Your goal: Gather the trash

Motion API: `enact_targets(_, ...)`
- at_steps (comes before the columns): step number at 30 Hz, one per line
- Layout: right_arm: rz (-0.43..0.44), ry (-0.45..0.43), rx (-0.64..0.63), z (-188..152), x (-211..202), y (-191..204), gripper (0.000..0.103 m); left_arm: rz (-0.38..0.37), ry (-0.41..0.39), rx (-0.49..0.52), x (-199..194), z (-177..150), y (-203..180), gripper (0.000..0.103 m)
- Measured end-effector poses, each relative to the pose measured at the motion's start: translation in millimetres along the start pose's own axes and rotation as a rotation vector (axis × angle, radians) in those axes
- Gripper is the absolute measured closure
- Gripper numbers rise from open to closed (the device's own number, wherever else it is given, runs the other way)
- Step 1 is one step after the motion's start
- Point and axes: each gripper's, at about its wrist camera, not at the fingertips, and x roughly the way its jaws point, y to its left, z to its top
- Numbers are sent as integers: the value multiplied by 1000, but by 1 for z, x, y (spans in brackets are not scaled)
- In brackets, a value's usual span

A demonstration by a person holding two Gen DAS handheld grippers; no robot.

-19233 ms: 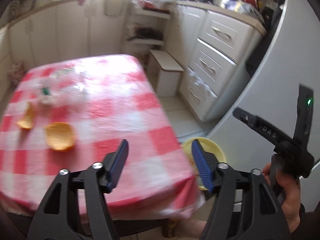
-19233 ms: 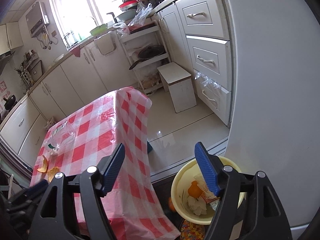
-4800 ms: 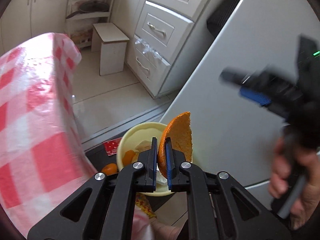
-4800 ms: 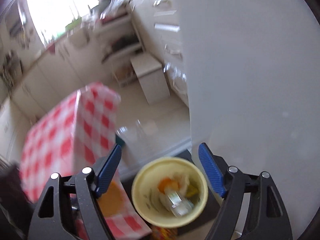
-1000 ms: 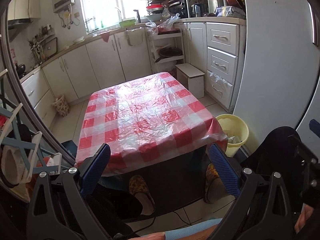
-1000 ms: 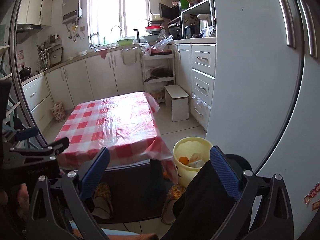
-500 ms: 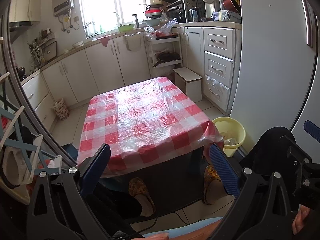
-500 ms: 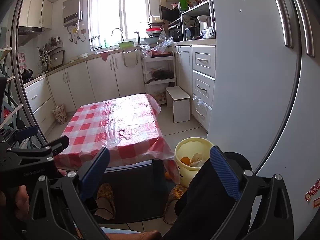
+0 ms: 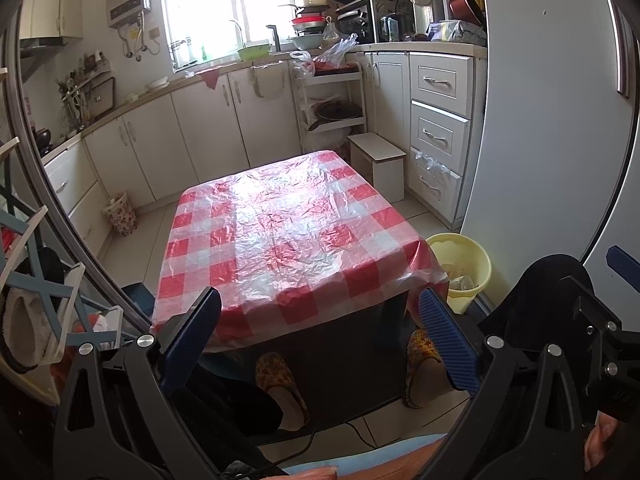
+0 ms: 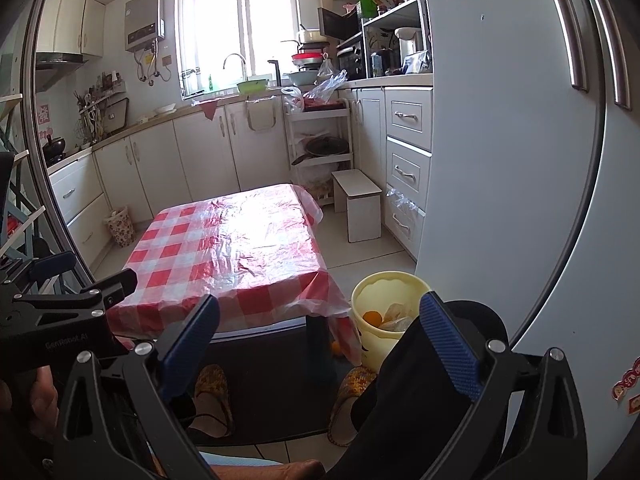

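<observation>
Meanwhile, both the left claw (image 9: 318,338) and the right claw (image 10: 320,344) gape wide with nothing between their blue pads, while orange peel (image 10: 371,317) sits in the yellow bin (image 10: 370,286) beside the checked worktop (image 10: 240,240).

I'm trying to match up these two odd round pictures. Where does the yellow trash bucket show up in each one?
Left wrist view: the yellow bucket stands right of centre on the floor, just past the table's near right corner.
Right wrist view: the yellow bucket sits lower centre-right, orange peel visible inside.
Shared landmark: the red checked tablecloth, immediately left of the bucket in both.
</observation>
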Motion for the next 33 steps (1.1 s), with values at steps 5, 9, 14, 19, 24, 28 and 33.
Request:
enact_targets(5, 4, 7, 2, -2, 0, 0, 7, 1, -1, -2, 1, -1, 1, 8)
enact_targets(9, 7, 8, -1, -2, 0, 0, 7, 0, 0, -2, 1, 0, 2, 8)
enact_targets(14, 9, 11, -3, -2, 0, 0, 7, -1, 4, -7, 3, -3, 3, 8)
enact_targets(19, 10, 16, -5, -3, 1, 1, 7, -2, 5, -7, 3, -3, 3, 8)
enact_targets(24, 13, 21, -8, -3, 2, 0, 7, -3, 7, -10, 4, -3, 4, 8)
enact_targets(28, 14, 22, -9, -3, 2, 1, 7, -5, 7, -9, 4, -2, 4, 8)
enact_targets(33, 19, 30, -18, -5, 4, 1, 7, -10, 20, -27, 7, -5, 6, 8)
